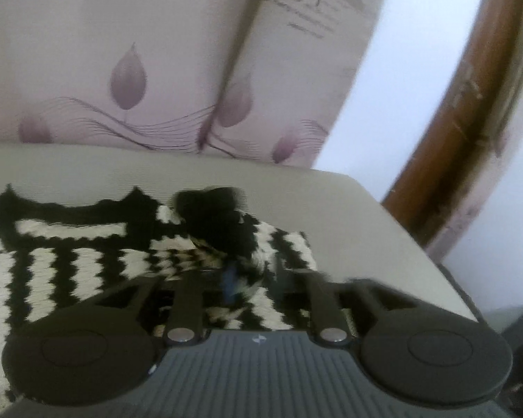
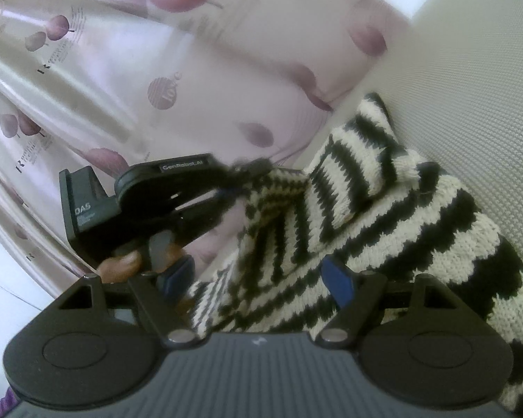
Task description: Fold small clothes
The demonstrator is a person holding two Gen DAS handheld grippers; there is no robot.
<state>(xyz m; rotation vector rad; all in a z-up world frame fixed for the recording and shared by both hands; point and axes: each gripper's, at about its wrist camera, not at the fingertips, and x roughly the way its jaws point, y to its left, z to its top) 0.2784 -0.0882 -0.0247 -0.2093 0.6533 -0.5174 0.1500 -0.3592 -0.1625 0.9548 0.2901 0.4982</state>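
Black-and-cream striped knit garment (image 2: 383, 230), rumpled

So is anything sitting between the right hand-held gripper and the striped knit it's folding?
Nothing visible. The right hand-held gripper has its jaws open directly over the black-and-cream striped knitted garment, with only the knit between its fingers.

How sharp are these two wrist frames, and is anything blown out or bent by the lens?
Left wrist view: motion-smeared, worst at the gripper fingertips and the striped knit garment; wall at right blown out, wooden frame bowed by the fisheye. Right wrist view: knit stitches crisp, curtain soft and glary, left gripper tips blurred.
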